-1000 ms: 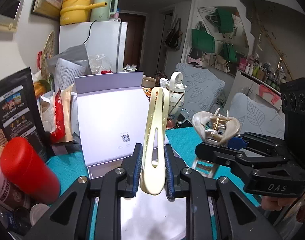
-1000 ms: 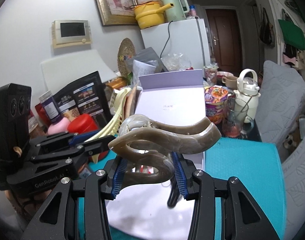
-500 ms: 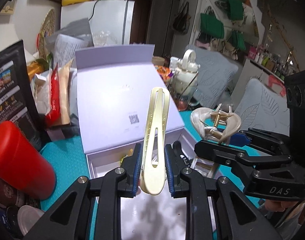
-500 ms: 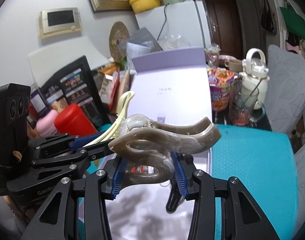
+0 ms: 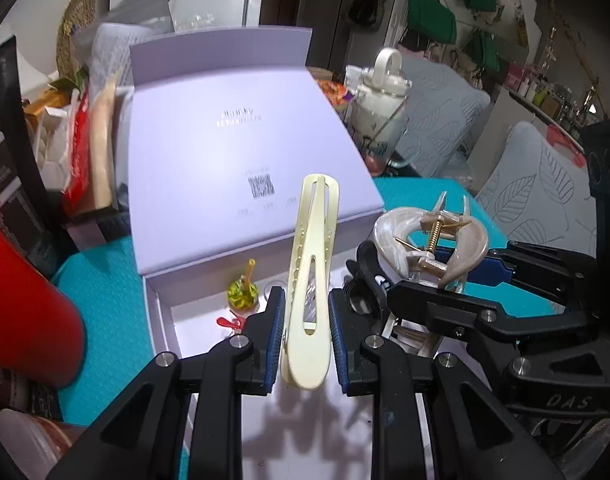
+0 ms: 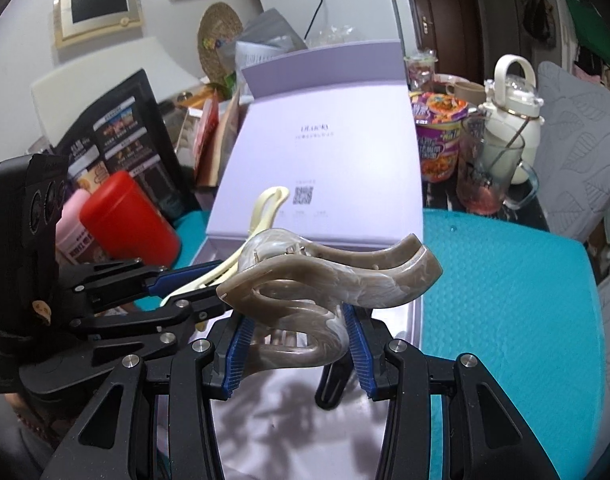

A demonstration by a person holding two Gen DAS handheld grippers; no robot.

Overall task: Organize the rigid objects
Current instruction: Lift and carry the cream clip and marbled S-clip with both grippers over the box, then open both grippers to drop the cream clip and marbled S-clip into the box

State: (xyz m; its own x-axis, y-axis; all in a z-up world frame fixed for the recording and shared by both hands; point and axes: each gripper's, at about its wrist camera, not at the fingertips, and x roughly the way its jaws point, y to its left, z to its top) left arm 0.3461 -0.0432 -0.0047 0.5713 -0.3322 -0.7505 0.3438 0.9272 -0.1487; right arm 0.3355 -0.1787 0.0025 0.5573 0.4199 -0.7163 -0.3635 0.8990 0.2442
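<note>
My left gripper (image 5: 305,332) is shut on a long cream hair clip (image 5: 311,280) that stands up between its blue pads. Beside it, my right gripper (image 6: 297,350) is shut on a marbled beige claw clip (image 6: 325,284), which the left wrist view shows with its gold spring at the right, claw clip (image 5: 429,236). Both hang over the open lavender box (image 5: 161,320), whose raised lid (image 5: 241,152) leans back. Inside the box lie a small green-yellow hair piece (image 5: 243,294), a red one (image 5: 229,322) and a black clip (image 6: 333,380).
A red canister (image 6: 125,216) and a pink jar (image 6: 71,224) stand left of the box on the teal mat (image 6: 505,300). Behind are snack bags, a noodle cup (image 6: 437,136), a glass mug (image 6: 489,172) and a white kettle (image 6: 513,100). Grey cushions lie to the right.
Both grippers have sunk toward the box and tipped downward, each keeping its clip. The box's inside and the small pieces in it have come into sight.
</note>
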